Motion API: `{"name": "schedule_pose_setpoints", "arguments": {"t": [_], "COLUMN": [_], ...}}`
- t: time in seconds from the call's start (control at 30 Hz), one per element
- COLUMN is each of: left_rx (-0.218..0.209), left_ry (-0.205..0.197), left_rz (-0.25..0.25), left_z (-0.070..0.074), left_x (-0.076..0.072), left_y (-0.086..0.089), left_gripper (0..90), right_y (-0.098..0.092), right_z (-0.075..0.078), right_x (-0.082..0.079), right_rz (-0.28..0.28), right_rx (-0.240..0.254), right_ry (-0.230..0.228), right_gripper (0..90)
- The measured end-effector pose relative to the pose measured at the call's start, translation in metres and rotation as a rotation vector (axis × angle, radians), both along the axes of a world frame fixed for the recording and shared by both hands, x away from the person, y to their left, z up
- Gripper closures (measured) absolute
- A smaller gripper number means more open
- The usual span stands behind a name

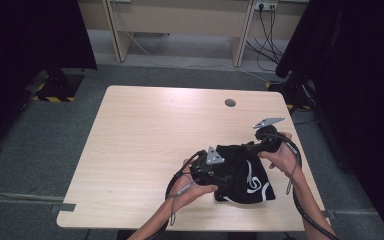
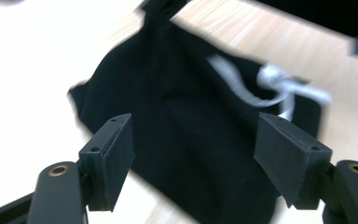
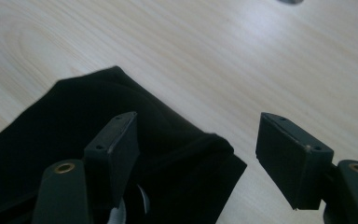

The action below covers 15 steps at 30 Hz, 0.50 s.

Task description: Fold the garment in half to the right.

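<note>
A black cloth bag (image 1: pixel 244 175) with a white printed mark (image 1: pixel 254 183) lies flat on the pale wooden table (image 1: pixel 150 130), near its front right. My left gripper (image 1: pixel 224 177) hovers at the bag's left side, jaws open. In the left gripper view the bag (image 2: pixel 191 126) lies below the left gripper (image 2: pixel 195 140), with the white mark (image 2: pixel 279 84) beyond, and no pad presses on the cloth. My right gripper (image 1: pixel 246 148) is at the bag's far edge, also open. In the right gripper view a corner of the bag (image 3: pixel 51 140) lies under the spread jaws of the right gripper (image 3: pixel 196 135).
A round grey cable hole (image 1: pixel 230 103) sits near the table's far edge. The table's front edge runs just below the bag, the right edge close beside the right hand. Dark curtains (image 1: pixel 30 35) stand at both sides, with another desk's legs (image 1: pixel 120 35) behind.
</note>
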<state>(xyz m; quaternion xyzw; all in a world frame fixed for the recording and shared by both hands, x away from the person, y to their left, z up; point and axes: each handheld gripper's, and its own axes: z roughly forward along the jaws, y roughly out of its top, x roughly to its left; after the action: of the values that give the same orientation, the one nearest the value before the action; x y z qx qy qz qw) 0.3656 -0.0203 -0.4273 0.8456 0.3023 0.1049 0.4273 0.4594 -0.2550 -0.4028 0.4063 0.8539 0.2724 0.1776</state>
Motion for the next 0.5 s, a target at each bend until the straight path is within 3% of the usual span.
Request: {"name": "schedule_pose_setpoints", "arguments": {"t": [0.03, 0.07, 0.1, 0.13, 0.17, 0.2, 0.27, 0.33, 0.5], "left_rx": [0.015, 0.015, 0.054, 0.054, 0.082, 0.120, 0.108, 0.100, 0.097], "left_ry": [0.014, 0.014, 0.015, 0.015, 0.016, 0.024, 0.048, 0.053, 0.036], "left_rz": [0.024, 0.024, 0.052, 0.052, 0.055, 0.063, 0.075, 0.078, 0.083], "left_z": [-0.011, -0.011, -0.022, -0.022, -0.028, -0.039, -0.046, -0.047, -0.048], "left_x": [0.007, 0.007, 0.013, 0.013, 0.015, 0.018, 0.020, 0.021, 0.017], "left_y": [-0.001, -0.001, -0.003, -0.003, -0.005, -0.007, -0.006, -0.005, -0.004], "left_gripper": [26.6, 26.5, 26.1, 25.8, 25.6, 25.3, 23.5, 23.2, 23.7], "right_y": [-0.001, -0.001, -0.002, -0.002, -0.003, -0.005, -0.008, -0.012, -0.026], "right_z": [-0.003, -0.007, -0.011, -0.011, -0.017, -0.019, -0.022, -0.021, -0.011], "right_x": [0.001, 0.003, 0.005, 0.005, 0.009, 0.010, 0.012, 0.013, 0.016], "right_rz": [-0.010, -0.016, -0.019, -0.019, 0.007, 0.025, 0.054, 0.076, 0.078], "right_rx": [0.003, 0.006, 0.008, 0.008, 0.009, 0.005, -0.016, -0.036, -0.032], "right_ry": [0.011, 0.026, 0.042, 0.042, 0.065, 0.069, 0.073, 0.060, 0.025], "right_gripper": [30.5, 31.7, 35.5, 35.5, 54.0, 62.2, 75.7, 83.5, 86.4]}}
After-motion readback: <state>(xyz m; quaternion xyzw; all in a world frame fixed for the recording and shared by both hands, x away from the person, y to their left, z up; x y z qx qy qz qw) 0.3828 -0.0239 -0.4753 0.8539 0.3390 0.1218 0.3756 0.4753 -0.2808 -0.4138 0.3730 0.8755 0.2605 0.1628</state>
